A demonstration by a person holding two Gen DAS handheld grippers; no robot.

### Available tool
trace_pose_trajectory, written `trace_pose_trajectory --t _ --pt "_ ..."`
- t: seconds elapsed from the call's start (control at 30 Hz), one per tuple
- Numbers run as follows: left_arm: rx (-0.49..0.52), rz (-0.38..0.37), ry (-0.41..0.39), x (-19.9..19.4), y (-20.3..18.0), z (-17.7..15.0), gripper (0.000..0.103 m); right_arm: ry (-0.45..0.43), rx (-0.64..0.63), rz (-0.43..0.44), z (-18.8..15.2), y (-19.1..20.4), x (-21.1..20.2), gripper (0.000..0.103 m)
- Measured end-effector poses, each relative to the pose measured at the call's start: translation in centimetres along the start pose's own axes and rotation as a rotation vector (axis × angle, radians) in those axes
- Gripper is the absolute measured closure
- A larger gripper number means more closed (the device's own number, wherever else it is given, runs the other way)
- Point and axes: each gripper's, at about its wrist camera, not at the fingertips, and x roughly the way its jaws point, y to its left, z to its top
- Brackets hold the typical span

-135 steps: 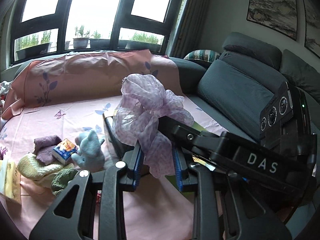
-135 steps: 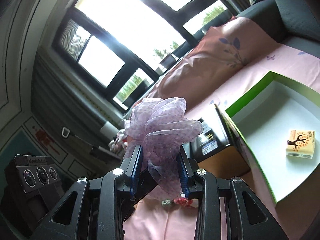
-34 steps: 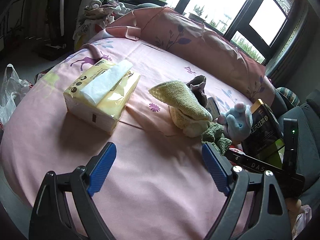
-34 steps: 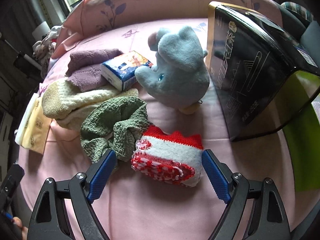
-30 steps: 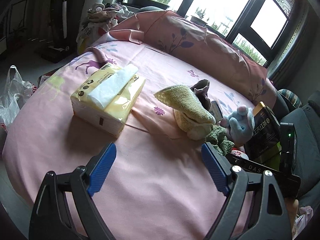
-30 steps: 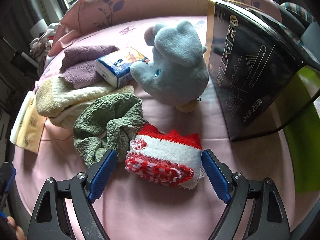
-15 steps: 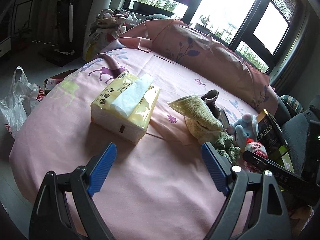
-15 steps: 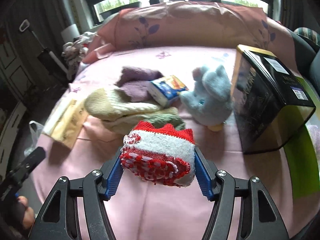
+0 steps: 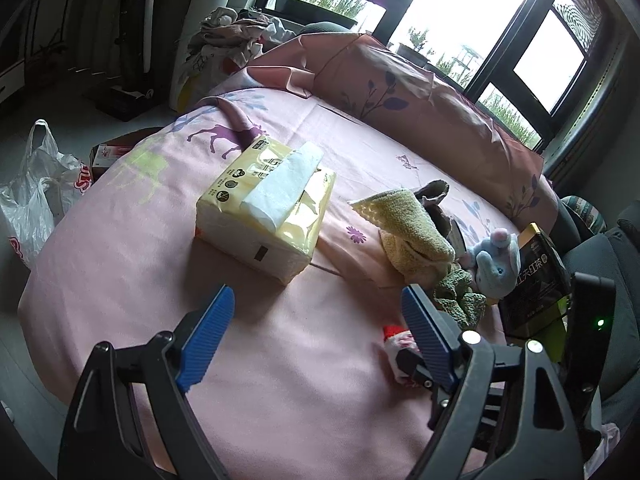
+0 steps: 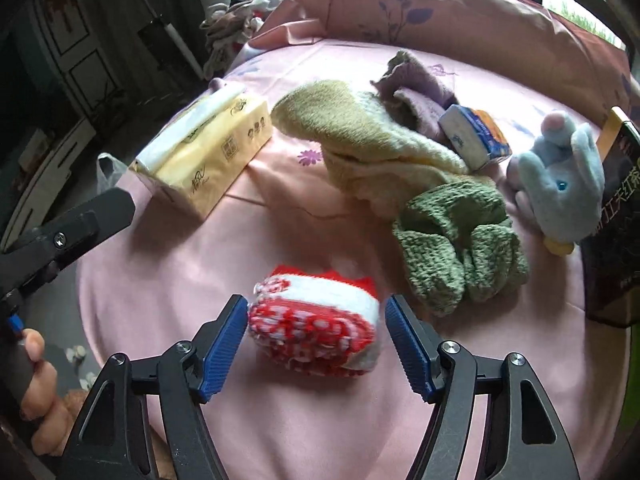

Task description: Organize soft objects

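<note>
A rolled red-and-white sock (image 10: 316, 328) lies on the pink sheet (image 10: 180, 272) between the blue pads of my right gripper (image 10: 314, 306). Its jaws are opening and a gap shows beside the right pad. Behind it lie a green knitted cloth (image 10: 460, 248), a yellow towel (image 10: 360, 136), a purple cloth (image 10: 416, 84) and a blue plush elephant (image 10: 560, 176). My left gripper (image 9: 316, 296) stands open over bare sheet with nothing between its fingers. In the left wrist view the sock (image 9: 400, 340) peeks out beside its right finger.
A yellow tissue pack (image 9: 268, 204) lies left of the pile, and a small blue tissue packet (image 10: 476, 140) rests on the towels. A black tea box (image 10: 616, 220) stands at the right. The bed's edge (image 9: 60, 272) drops to a floor with plastic bags (image 9: 32, 192).
My right gripper shut on the sock, lifted it, carried it left away from the green cloth, and now the sock rests on the sheet with the pads parted. The left view barely shifted.
</note>
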Motion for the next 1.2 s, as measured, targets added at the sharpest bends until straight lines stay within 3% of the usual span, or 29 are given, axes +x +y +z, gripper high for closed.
trace_pose_trajectory --t 0.07,0.2,0.4,0.43,0.47,0.5,0.57,1.03,1.2 --pt "0.0 -0.003 0.009 0.1 0.1 0.0 0.02 -0.049 0.021 0.006 0.2 -0.9 -1.5 0.017" --pt "-0.021 -0.015 0.035 0.4 0.4 -0.1 0.022 -0.097 0.112 0.055 0.4 -3.5 -3.8 0.017" --pt "0.024 -0.113 0.138 1.7 -1.1 -0.8 0.024 -0.085 0.282 0.236 0.4 -6.4 -3.8 0.017" --pt "0.04 -0.13 0.155 1.9 -1.6 -1.0 0.025 -0.076 0.298 0.255 0.4 -6.4 -3.5 0.018" --pt "0.06 -0.141 0.172 2.1 -2.2 -1.2 0.025 -0.069 0.309 0.267 0.3 -6.4 -3.2 0.028" --pt "0.075 -0.147 0.185 2.4 -2.7 -1.5 0.026 -0.059 0.315 0.274 0.3 -6.2 -2.8 0.044" --pt "0.098 -0.139 0.217 3.0 -3.6 -2.1 0.026 -0.035 0.333 0.276 0.2 -6.2 -2.1 0.052" --pt "0.158 -0.14 0.366 6.3 -6.9 -4.5 0.031 0.099 0.368 0.288 -0.2 -6.1 2.1 0.051" --pt "0.156 -0.119 0.368 6.8 -7.3 -4.6 0.046 0.115 0.364 0.324 -0.2 -5.8 3.1 0.052"
